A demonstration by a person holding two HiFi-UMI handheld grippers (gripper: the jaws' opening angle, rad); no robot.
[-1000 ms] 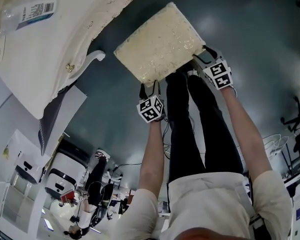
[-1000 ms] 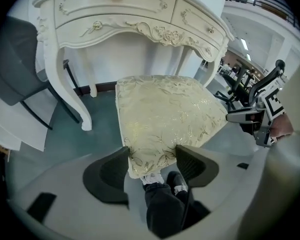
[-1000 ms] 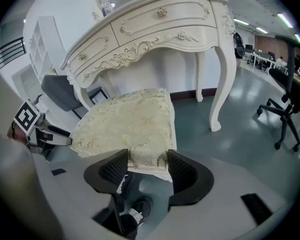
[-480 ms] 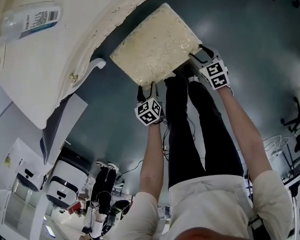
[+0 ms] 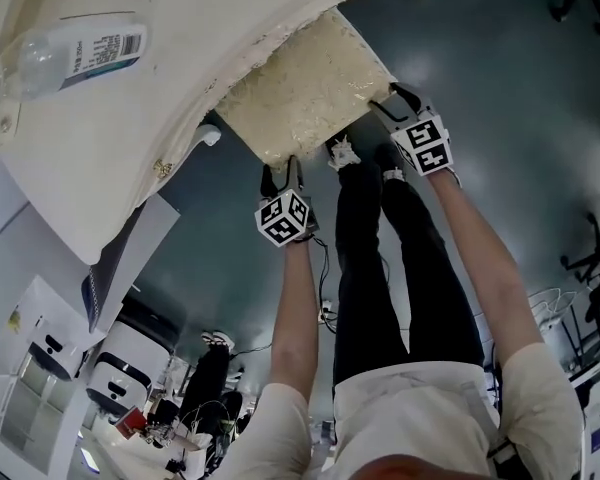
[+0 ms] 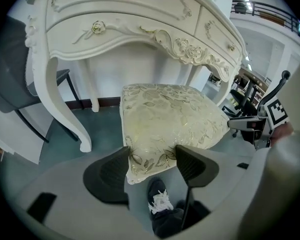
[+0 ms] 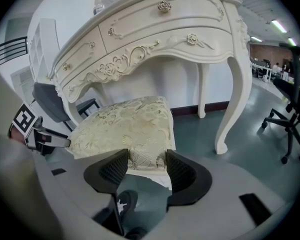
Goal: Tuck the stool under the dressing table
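- My left gripper [image 6: 152,159] has its jaws narrowed onto the near left corner of the stool [image 6: 170,119]. Both dark pads press the gold-patterned cushion fabric from either side.
- My right gripper [image 7: 147,164] grips the opposite near corner the same way, with the cushion edge pinched between its two pads.
- In the head view the far part of the stool's seat lies beneath the front edge of the dressing table [image 5: 130,118], while the near part, where I hold it, sticks out towards me.
- From the gripper views the seat sits in the knee space between the table's curved front legs, just below the carved apron. I cannot tell whether the stool's feet touch the floor.
- The cushion looks level and roughly square to the table front.
- A clear plastic bottle [image 5: 75,53] lies on its side on the tabletop, well away from the stool.
- My shoe [image 6: 160,201] shows on the grey-green floor directly under the left gripper's jaws.
- A black office chair [image 7: 290,109] stands off beyond the table's right-hand leg.
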